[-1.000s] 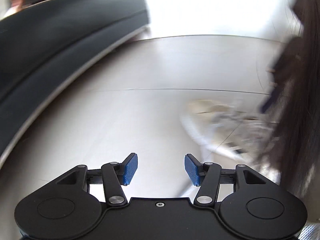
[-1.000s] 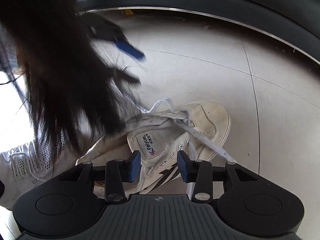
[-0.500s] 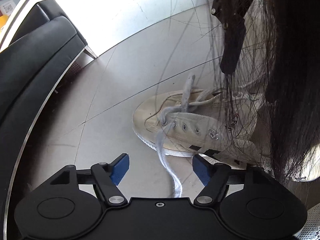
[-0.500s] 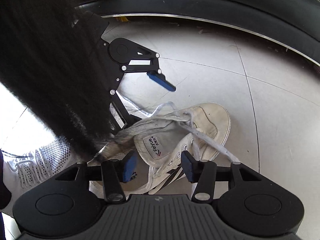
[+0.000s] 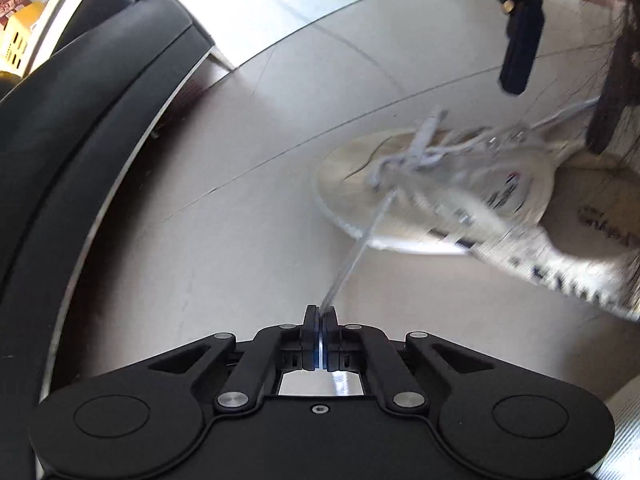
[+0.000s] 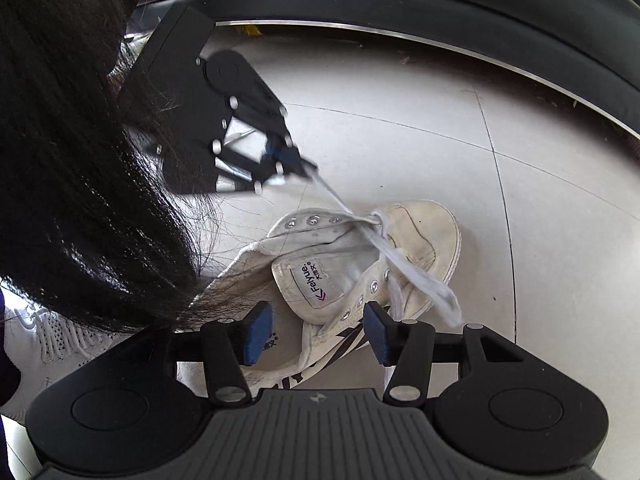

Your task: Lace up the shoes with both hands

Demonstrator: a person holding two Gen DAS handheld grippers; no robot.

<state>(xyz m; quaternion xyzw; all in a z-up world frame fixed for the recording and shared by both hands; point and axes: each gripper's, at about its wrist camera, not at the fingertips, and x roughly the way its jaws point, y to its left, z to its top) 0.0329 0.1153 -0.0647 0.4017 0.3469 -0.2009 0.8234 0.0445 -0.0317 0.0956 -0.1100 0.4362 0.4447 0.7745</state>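
A worn white canvas high-top shoe (image 6: 416,240) lies on the floor, also in the left wrist view (image 5: 432,200), blurred. My left gripper (image 5: 320,316) is shut on one end of the white lace (image 5: 356,248), which runs taut to the lowest eyelets; it shows in the right wrist view (image 6: 298,162) up left of the shoe. My right gripper (image 6: 316,330) is open above the shoe's ankle side, holding nothing. The other lace end (image 6: 420,276) lies loose over the shoe's right side. Long dark hair (image 6: 80,180) hides the shoe's heel.
A black sofa (image 5: 80,120) with a metal base rail curves along the left and far side (image 6: 440,4). The floor is pale tile (image 6: 400,140). A white knit sneaker on a foot (image 6: 52,332) sits at the lower left.
My left gripper has shut on the lace end and pulled it taut away from the shoe. The right gripper has opened a little wider and stayed above the shoe.
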